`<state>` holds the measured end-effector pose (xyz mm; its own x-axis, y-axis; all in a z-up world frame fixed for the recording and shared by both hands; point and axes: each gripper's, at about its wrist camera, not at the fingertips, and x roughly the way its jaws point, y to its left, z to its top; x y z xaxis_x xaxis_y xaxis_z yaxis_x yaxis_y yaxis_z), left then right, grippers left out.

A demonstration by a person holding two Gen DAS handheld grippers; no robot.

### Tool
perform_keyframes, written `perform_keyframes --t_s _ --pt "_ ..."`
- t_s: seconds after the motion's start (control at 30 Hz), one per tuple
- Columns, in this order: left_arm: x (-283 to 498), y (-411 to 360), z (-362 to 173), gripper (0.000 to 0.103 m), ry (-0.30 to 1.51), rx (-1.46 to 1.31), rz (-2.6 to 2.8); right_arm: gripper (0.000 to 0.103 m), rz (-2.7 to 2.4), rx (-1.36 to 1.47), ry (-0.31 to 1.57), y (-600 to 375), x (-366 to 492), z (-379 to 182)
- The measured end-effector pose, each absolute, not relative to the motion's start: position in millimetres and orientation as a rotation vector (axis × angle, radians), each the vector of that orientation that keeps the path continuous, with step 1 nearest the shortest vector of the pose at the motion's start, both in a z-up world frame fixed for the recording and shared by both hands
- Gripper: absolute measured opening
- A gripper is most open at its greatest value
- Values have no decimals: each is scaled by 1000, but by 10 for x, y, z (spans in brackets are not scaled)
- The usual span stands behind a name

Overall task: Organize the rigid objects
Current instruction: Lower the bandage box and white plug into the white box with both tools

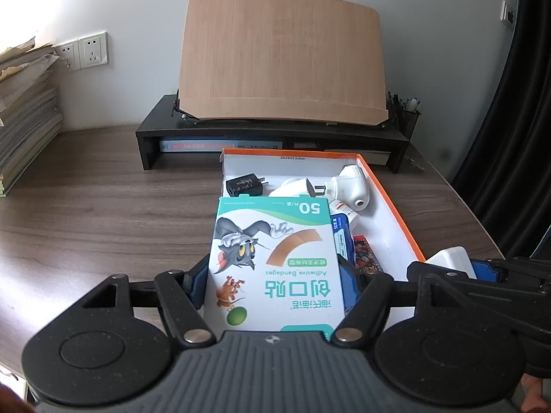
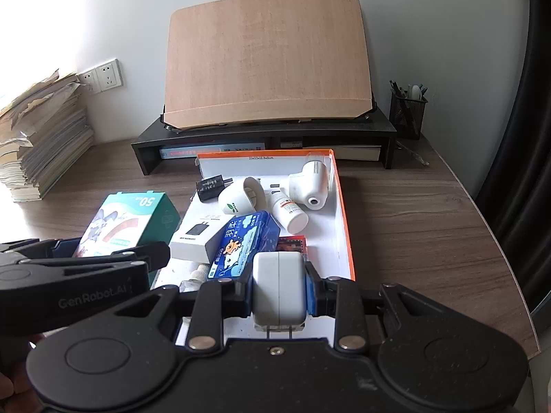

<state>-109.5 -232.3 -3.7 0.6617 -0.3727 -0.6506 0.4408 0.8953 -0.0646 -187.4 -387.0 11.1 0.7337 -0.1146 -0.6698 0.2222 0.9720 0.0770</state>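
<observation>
Both tools, left and right, are black plastic with blue pads, silver pivot screws and "GenRobot.AI" lettering.

Bright daylight from upper left (overexposed glare there), sharp focus, fisheye-bent edges.

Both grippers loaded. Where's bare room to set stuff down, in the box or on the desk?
In the orange-rimmed box, a bare white strip runs along the right wall, beside the white bottle and below the white nozzle device. The left and middle are crowded. The desk is bare right of the box, and left of it up to the paper stack.
</observation>
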Motion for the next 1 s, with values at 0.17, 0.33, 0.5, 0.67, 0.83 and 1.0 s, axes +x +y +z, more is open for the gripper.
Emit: perform_keyframes --t_s 0.17,0.33,0.5,0.67,0.83,1.0 --pt "-1089 -2339 -63 71 718 107 -470 35 -190 157 727 -3882 -1861 97" --pt "-1079 -2363 -90 71 724 110 -474 35 -193 160 730 -3891 -1847 81" --pt "-1066 -2393 -132 71 735 108 -478 35 -201 161 734 -3916 -1843 59" --pt "-1061 -2416 -158 71 741 109 -483 35 -206 161 739 -3925 -1847 43" --pt "-1067 -2440 -176 71 746 111 -489 35 -213 162 741 -3938 -1857 37" --pt "-1076 -2451 -200 71 751 115 -490 35 -219 165 742 -3955 -1871 29"
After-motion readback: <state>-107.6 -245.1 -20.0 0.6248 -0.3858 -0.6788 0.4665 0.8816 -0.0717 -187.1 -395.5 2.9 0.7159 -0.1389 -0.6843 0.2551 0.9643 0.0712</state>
